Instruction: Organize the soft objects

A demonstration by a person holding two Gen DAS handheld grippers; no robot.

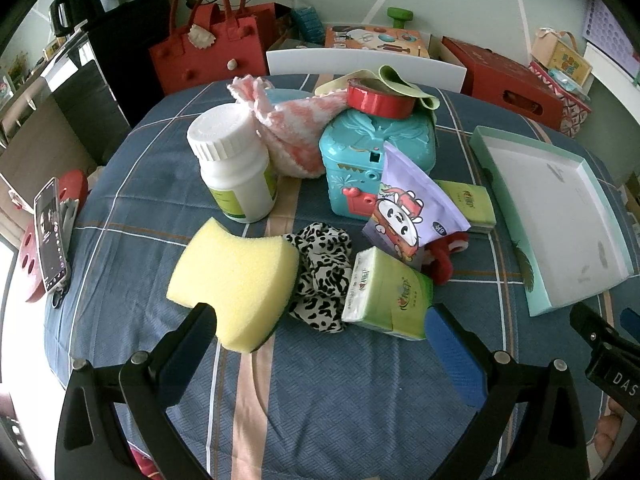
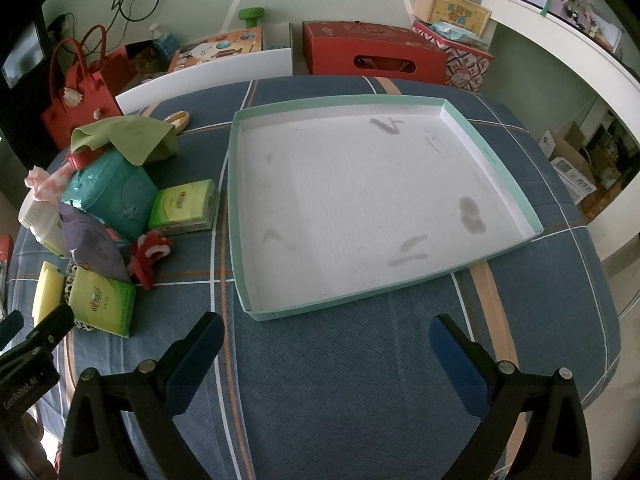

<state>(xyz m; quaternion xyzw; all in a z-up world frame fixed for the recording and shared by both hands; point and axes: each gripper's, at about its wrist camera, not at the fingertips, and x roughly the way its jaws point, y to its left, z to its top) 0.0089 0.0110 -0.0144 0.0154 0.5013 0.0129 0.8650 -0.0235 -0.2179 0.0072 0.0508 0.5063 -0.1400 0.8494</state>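
A: Left gripper (image 1: 322, 326) wide, empty, facing the sponge (image 1: 234, 282) near the scrunchie (image 1: 320, 276).
B: Right gripper (image 2: 326, 338) wide before the tray (image 2: 496, 164). Pinch the sponge mid-body, gently.

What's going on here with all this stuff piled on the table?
A person holds a two-finger tool in each hand, sorting soft things. Both tools are open and hold nothing. The left tool hovers in front of a yellow sponge, a leopard-print scrunchie and a green tissue pack. The right tool faces a shallow mint-edged box with nothing in it, so nothing looks sorted yet.
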